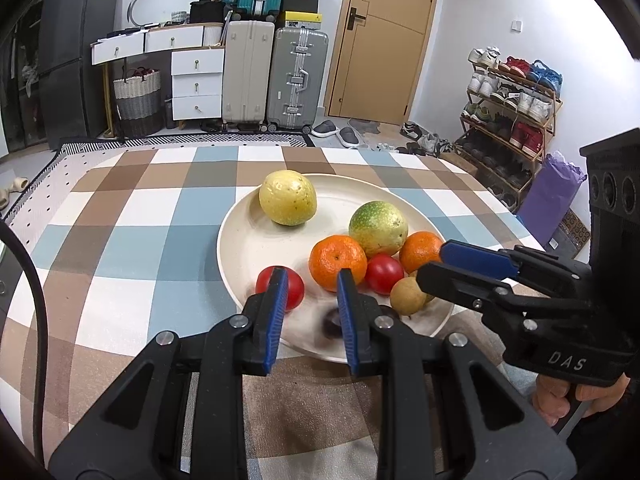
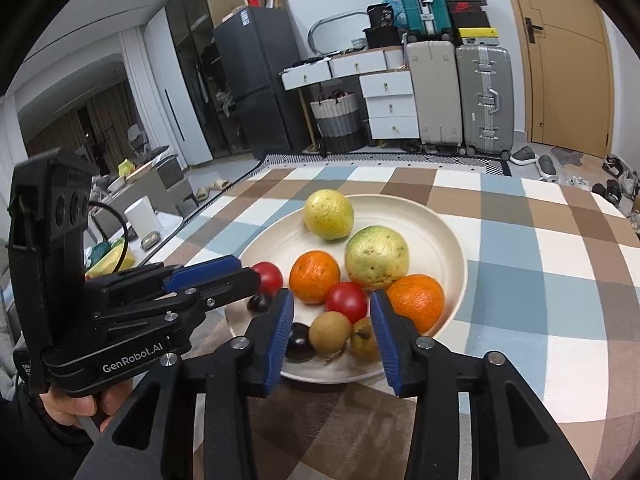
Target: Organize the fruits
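Both tongs hang parted and empty over the near rim of the cream plate [image 2: 448, 240], likely poised to choose a fruit. Left gripper [image 1: 312, 280] frames a blurred dark fruit [image 1: 332, 322] at lower centre, a red tomato [image 1: 296, 286] beside its left finger. Right gripper [image 2: 331, 312] brackets a brown longan [image 2: 330, 332] and another tomato [image 2: 346, 300]; tangerines [image 2: 315, 276] lie just beyond.

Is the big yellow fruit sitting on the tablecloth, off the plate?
No, the big yellow fruit sits on the cream plate, near its far rim, apart from the other fruits.
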`<state>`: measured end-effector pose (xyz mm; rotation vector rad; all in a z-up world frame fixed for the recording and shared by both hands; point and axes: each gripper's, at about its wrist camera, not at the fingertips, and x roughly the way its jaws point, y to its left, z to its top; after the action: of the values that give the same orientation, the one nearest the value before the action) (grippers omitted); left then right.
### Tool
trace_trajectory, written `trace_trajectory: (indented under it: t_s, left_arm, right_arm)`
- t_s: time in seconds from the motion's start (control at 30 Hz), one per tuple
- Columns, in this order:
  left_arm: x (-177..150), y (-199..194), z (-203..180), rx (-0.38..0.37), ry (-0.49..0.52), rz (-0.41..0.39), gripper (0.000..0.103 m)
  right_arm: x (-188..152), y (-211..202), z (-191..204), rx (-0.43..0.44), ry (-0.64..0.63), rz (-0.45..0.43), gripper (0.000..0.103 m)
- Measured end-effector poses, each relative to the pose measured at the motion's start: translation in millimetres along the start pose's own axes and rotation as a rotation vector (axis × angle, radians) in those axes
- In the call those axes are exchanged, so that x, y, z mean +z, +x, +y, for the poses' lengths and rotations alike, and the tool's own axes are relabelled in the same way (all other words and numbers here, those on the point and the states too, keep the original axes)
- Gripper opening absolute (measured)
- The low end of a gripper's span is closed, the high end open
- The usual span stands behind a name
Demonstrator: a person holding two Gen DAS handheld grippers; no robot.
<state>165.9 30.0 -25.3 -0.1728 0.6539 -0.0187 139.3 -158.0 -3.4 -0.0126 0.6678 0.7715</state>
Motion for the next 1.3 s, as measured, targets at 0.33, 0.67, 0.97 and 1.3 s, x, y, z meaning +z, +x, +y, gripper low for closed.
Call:
trace_trajectory:
  t_s: [0.33, 0.67, 0.97, 1.3]
  left_arm:
    - [-5, -15, 4, 0.025, -0.028, -0.043, 0.065]
    - [-17, -50, 2, 0.046, -0.017, -0.136, 0.102]
    - [-23, -64, -8, 0.064, 0.022, -0.164, 0.102]
    - [-28, -75, -3, 0.057, 0.004, -0.174, 0.102]
  right_arm:
    - [-1, -17, -2, -0.018, 0.009, -0.052, 0.091]
    - [-10, -46, -4, -0.028, -0.012, -0.145, 0.103]
    - [-22, -62, 1, -0.038, -0.054, -0.176, 0.103]
    - [-26, -70, 5, -0.044, -0.068, -0.209, 0.103]
